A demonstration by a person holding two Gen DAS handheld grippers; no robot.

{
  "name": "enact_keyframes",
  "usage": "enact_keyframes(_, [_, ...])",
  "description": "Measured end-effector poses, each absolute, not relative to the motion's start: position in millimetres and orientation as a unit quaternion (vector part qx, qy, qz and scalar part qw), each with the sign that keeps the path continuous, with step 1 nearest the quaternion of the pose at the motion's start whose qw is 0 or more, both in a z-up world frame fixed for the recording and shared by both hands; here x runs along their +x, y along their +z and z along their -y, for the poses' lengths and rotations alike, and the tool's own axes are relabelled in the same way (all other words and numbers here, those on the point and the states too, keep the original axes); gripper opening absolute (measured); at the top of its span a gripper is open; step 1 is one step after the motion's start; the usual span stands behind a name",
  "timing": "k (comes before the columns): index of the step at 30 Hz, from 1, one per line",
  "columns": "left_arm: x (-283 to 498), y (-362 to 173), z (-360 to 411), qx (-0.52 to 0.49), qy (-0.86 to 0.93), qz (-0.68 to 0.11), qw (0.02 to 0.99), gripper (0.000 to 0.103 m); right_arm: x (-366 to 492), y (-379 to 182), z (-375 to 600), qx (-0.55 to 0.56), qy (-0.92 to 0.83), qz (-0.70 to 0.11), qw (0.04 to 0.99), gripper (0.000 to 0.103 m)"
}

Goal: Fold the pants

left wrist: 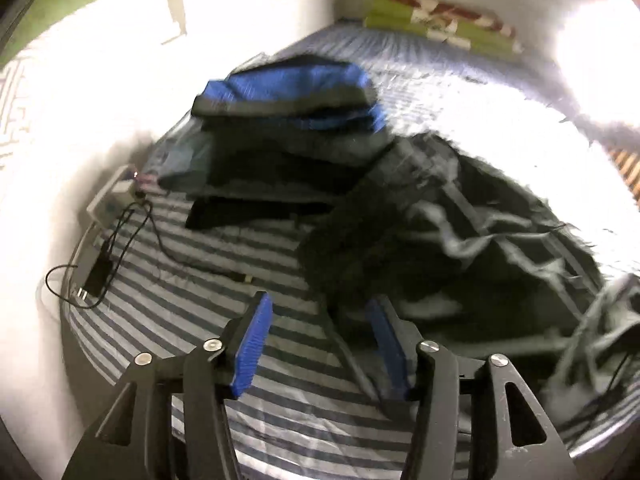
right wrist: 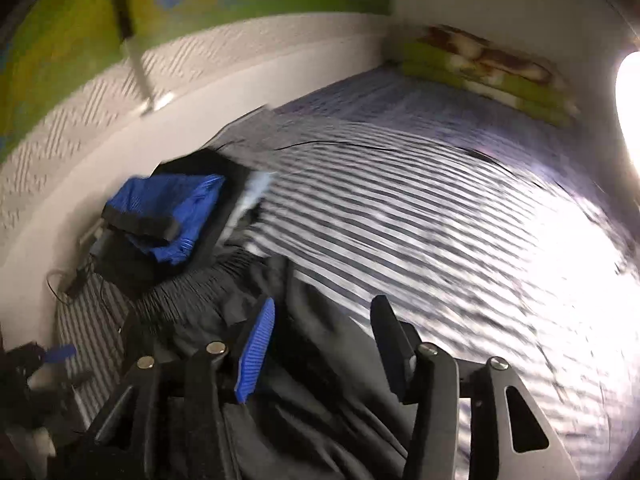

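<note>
Dark pants [left wrist: 460, 248] lie crumpled on the striped bed sheet [left wrist: 208, 300], blurred by motion, to the right of my left gripper [left wrist: 320, 308]. Its blue-padded jaws stand apart over the sheet with nothing between them. In the right wrist view the same dark pants [right wrist: 224, 292] with a gathered waistband lie under and left of my right gripper [right wrist: 324, 312]. Its jaws are apart above the cloth and grip nothing.
A stack of folded clothes topped by a blue and black garment [left wrist: 288, 96] sits behind the pants. A black charger with cable [left wrist: 100, 272] lies at the sheet's left edge by the white wall. A green patterned pillow [left wrist: 440, 20] lies at the far end.
</note>
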State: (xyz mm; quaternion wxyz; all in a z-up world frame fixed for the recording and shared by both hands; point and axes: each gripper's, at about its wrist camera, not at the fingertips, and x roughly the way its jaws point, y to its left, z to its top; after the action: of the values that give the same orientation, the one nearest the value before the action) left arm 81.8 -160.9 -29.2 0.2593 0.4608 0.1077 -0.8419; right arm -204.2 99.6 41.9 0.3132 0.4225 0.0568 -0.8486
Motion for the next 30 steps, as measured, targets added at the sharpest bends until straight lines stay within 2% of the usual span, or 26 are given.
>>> enact_keyframes(6, [48, -13, 93, 0.472, -0.858, -0.12, 0.161, 0.064, -170, 23, -256, 0.469, -0.855, -0.014, 0.222, 0.048])
enact_keyframes(8, [32, -18, 63, 0.481, -0.861, -0.118, 0.119, 0.075, -160, 10, -297, 0.487, -0.851, -0.002, 0.195, 0.048])
enact_keyframes(10, [14, -27, 26, 0.494, -0.86, -0.106, 0.073, 0.079, -150, -3, -328, 0.504, -0.846, 0.009, 0.173, 0.048])
enact_keyframes(16, [-24, -71, -36, 0.549, -0.829, -0.107, 0.013, 0.08, -142, -30, -397, 0.527, -0.844, 0.006, 0.097, 0.056])
enact_keyframes(21, [-36, -93, -39, 0.569, -0.814, -0.114, 0.013, 0.08, -147, -65, -431, 0.559, -0.825, 0.043, 0.074, 0.057])
enact_keyframes(24, [-38, -107, -39, 0.584, -0.801, -0.127, 0.006, 0.077, -148, -78, -420, 0.568, -0.819, 0.017, 0.079, 0.057])
enact_keyframes(25, [-38, -110, -40, 0.588, -0.799, -0.127, 0.0, 0.066, -148, -80, -415, 0.565, -0.821, 0.008, 0.08, 0.057])
enact_keyframes(26, [-38, -112, -43, 0.592, -0.796, -0.122, -0.006, 0.044, -147, -80, -411, 0.563, -0.823, 0.002, 0.079, 0.051])
enact_keyframes(27, [-36, -115, -47, 0.598, -0.793, -0.114, -0.008, 0.032, -147, -81, -408, 0.562, -0.823, 0.004, 0.081, 0.039])
enact_keyframes(28, [-35, -117, -50, 0.603, -0.791, -0.108, -0.011, 0.018, -148, -81, -406, 0.564, -0.821, 0.007, 0.085, 0.006])
enact_keyframes(29, [-34, -118, -53, 0.604, -0.79, -0.103, -0.015, 0.008, -146, -77, -405, 0.562, -0.822, 0.009, 0.089, 0.001])
enact_keyframes(30, [-32, -117, -56, 0.603, -0.791, -0.097, -0.019, 0.005, -143, -72, -404, 0.553, -0.828, 0.004, 0.09, 0.001])
